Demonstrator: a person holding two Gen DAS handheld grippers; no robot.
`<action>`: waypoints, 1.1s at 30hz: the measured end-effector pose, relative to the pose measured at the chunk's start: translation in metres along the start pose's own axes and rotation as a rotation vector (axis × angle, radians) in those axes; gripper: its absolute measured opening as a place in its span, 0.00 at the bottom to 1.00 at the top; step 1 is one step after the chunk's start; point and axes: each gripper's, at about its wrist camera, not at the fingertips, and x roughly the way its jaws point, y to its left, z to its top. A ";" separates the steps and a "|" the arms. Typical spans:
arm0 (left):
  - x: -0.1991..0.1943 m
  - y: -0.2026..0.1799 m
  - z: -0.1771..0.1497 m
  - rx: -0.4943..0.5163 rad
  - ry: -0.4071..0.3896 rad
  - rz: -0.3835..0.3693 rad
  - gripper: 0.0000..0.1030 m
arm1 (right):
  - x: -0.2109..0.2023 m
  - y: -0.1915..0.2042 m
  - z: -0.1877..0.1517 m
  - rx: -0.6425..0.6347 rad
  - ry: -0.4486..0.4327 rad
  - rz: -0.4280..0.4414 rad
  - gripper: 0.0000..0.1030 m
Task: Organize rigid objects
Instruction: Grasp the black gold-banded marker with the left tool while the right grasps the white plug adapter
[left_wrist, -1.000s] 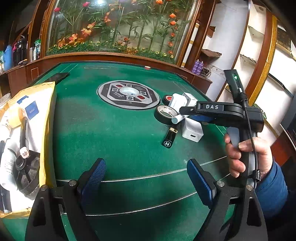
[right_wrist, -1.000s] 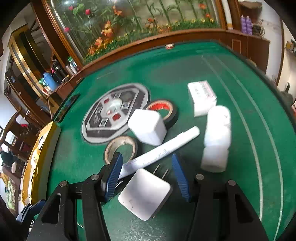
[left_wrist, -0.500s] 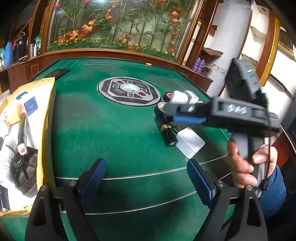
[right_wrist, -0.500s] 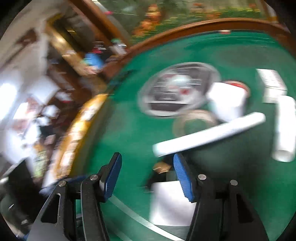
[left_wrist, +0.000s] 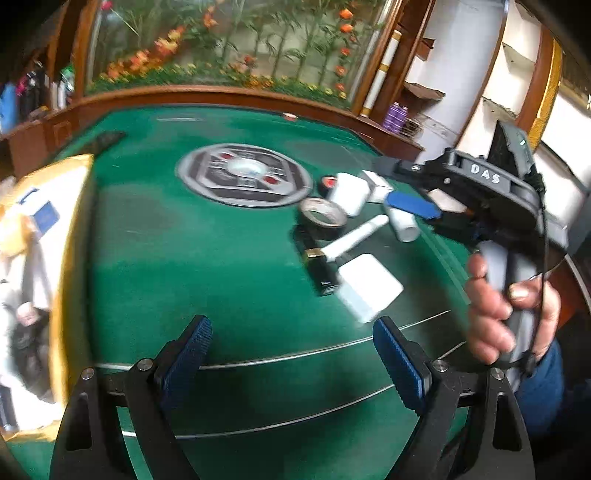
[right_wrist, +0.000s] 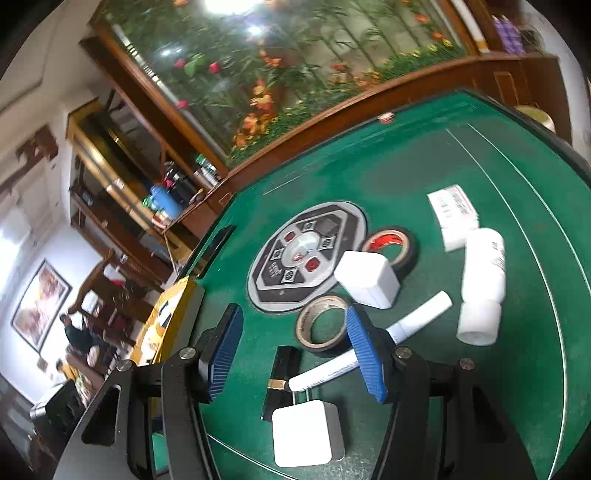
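My left gripper hangs open over bare green felt, nothing between its pads. Ahead of it lie a black gold-banded tube, a white charger block, a white stick and a tape roll. A hand holds my right gripper above this cluster. In the right wrist view the right gripper stands open and off the table. The black tube and charger lie below it. The white stick runs behind its right finger.
A white box, red-cored tape, a white bottle and a flat packet lie beyond. A round control panel marks the table's middle. A yellow bag of items lies along the left edge. A wooden rim bounds the felt.
The right gripper has lifted and pulled back from the charger and swung leftward. The charger and black tube have shifted and turned on the felt. The left gripper has barely moved.
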 end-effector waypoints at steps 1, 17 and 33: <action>0.002 -0.002 0.004 0.002 0.005 -0.007 0.88 | 0.000 -0.003 0.000 0.016 0.006 0.003 0.57; 0.082 -0.017 0.053 0.004 0.172 0.074 0.50 | 0.000 -0.011 -0.001 0.097 0.061 0.081 0.57; 0.070 0.020 0.050 0.005 0.138 0.162 0.19 | 0.026 0.031 -0.034 -0.190 0.273 -0.159 0.60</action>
